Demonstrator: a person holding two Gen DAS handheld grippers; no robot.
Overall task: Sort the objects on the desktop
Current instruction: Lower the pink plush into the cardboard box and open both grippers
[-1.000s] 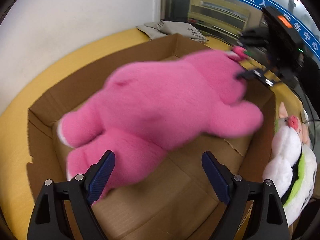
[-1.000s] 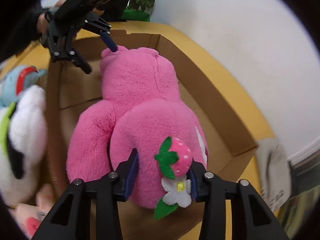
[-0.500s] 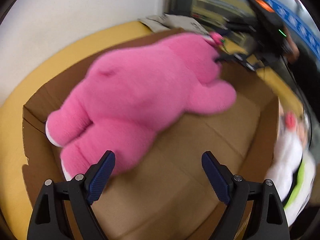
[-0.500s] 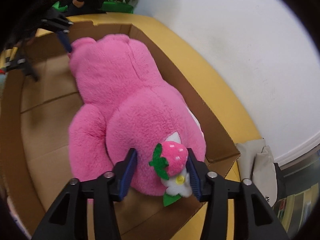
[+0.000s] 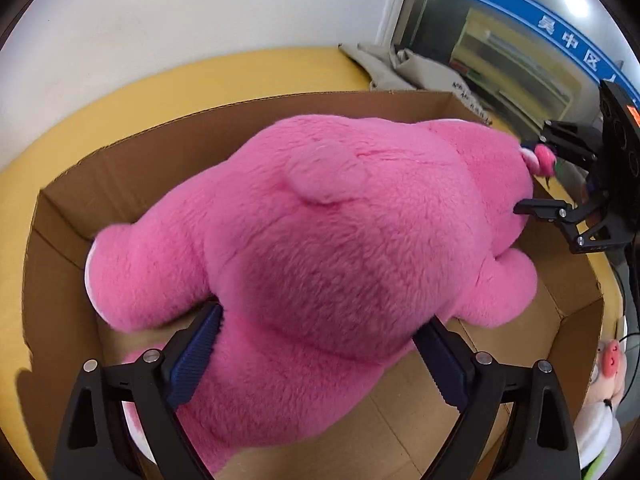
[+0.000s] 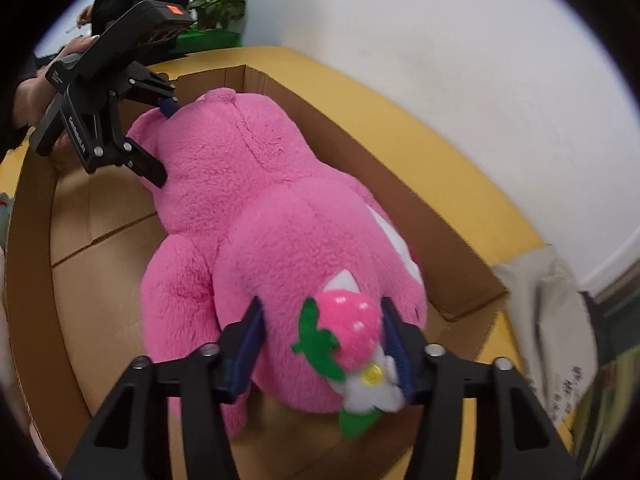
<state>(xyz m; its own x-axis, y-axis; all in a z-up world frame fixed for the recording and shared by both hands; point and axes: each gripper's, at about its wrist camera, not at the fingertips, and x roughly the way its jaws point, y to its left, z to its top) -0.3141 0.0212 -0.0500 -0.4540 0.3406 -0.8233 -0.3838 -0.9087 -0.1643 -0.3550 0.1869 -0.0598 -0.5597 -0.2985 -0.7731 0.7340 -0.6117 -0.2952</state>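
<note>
A big pink plush bear [image 5: 332, 248] lies inside an open cardboard box [image 5: 132, 164]. My left gripper [image 5: 316, 356] is wide open with the bear's rear and leg between its fingers. My right gripper [image 6: 322, 344] is shut on the bear's head, by its strawberry ear [image 6: 352, 324]. In the right wrist view the bear [image 6: 256, 216] stretches away into the box [image 6: 32, 264], and the left gripper [image 6: 154, 140] straddles its far end. In the left wrist view the right gripper [image 5: 536, 180] shows at the bear's head.
The box sits on a yellow table [image 5: 192, 80] against a white wall. A grey cloth bag [image 5: 404, 64] lies behind the box. A white and pink plush toy [image 5: 604, 392] lies outside the box's right side. A green plant [image 6: 218, 4] stands far off.
The left gripper has moved forward, so the bear's rear now sits between its open fingers. The right gripper keeps its hold on the head and has shifted the bear within the box.
</note>
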